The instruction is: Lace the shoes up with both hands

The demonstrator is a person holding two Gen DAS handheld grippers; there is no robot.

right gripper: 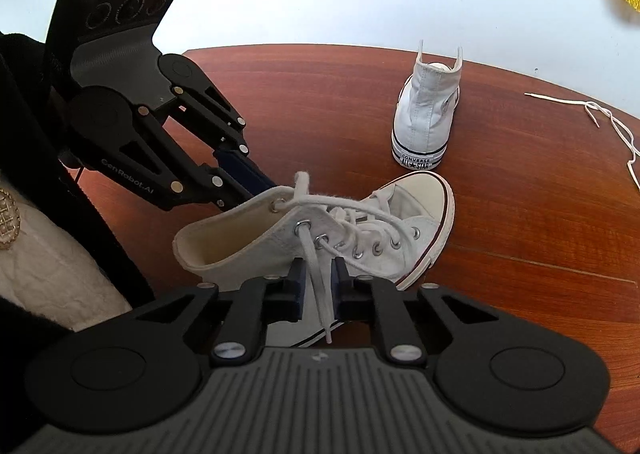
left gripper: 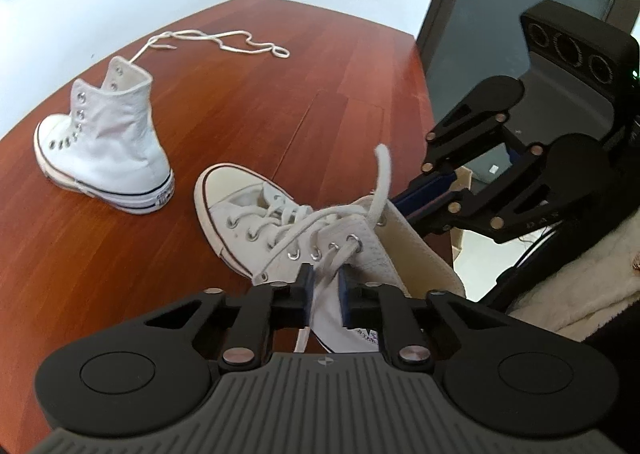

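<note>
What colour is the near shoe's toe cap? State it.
Off-white toe cap, red line below; right wrist view.

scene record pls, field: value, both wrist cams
surface: wooden table
near shoe: white high-top, on its side, laced to the top eyelets
far shoe: white high-top, upright, eyelets bare
loose lace: on the table beyond the far shoe
left gripper: fingers apart, a lace end from the top eyelet passes between them
right gripper: fingers apart, the other lace end hangs between them
grip: neither visibly clamped
</note>
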